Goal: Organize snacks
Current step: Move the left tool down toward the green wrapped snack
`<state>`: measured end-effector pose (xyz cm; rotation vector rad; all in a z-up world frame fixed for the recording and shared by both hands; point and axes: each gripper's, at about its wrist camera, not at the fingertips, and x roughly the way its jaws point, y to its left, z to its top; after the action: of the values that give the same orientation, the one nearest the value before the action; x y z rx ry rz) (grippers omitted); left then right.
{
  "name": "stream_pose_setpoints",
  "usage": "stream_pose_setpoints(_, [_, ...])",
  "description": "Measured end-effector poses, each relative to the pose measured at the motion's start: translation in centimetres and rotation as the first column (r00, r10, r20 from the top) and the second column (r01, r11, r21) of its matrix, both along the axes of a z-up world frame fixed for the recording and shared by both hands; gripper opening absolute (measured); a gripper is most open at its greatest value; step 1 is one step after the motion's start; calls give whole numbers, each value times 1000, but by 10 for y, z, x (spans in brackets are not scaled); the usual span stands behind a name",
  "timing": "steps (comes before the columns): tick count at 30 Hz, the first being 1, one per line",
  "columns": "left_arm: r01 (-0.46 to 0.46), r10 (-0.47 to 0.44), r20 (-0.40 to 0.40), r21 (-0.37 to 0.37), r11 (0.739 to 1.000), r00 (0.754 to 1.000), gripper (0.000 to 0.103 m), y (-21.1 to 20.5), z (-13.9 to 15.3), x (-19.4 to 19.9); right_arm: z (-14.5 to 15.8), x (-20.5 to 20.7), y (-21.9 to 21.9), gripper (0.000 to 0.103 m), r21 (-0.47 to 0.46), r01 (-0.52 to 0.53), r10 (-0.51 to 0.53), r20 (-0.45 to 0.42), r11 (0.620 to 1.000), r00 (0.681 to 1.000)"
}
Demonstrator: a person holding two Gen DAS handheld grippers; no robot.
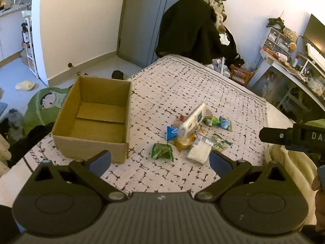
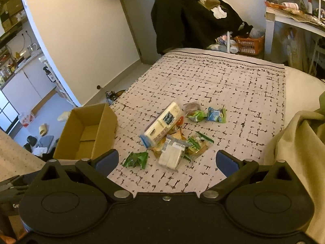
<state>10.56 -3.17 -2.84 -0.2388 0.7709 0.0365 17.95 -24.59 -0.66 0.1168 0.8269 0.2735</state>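
At the far left stands the cardboard box, open at the top and with nothing inside, on the patterned bedspread; it looks stiff enough to receive the snacks without holding. To the right of it, a little apart, lies the green crinkled packet, the snack nearest to the box. It is probably very light and soft, and its shiny foil may slip, so I would pinch it at a flat sealed edge and not at the puffed middle. Next comes the main heap: a long cream-coloured package leans across the others, and it seems to be the stiffest and heaviest piece, best taken across its narrow width near the middle. Under it are a blue packet and an orange packet, and in front lies a flat white pack with a label. Farther right are small green and blue sachets, thin and easy to crush. The left gripper hovers over the near edge of the bed with its jaws spread wide and nothing between them. The right gripper is the same, wide apart and empty, pointing toward the heap.
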Motion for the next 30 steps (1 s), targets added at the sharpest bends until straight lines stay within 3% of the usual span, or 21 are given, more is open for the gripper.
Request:
stream_pose_setpoints(10, [12, -13, -39, -19, 1000, 999, 100, -10, -19, 36, -14, 37, -9, 103, -27, 30, -31, -37, 999, 999])
stream_pose_setpoints(19, [24, -25, -32, -43, 999, 999, 100, -17, -42, 61, -45, 60, -17, 101, -43, 64, -67, -87, 997, 994])
stream_pose_setpoints(28, [-11, 8, -57, -59, 998, 998, 93, -27, -78, 92, -69, 87, -22, 81, -59, 88, -95, -142, 994, 985])
stream_pose_setpoints(30, [-18, 14, -59, -60, 998, 998, 91, -26, -85, 98, -74, 95, -24, 70, -58, 111, -119, -154, 992, 981])
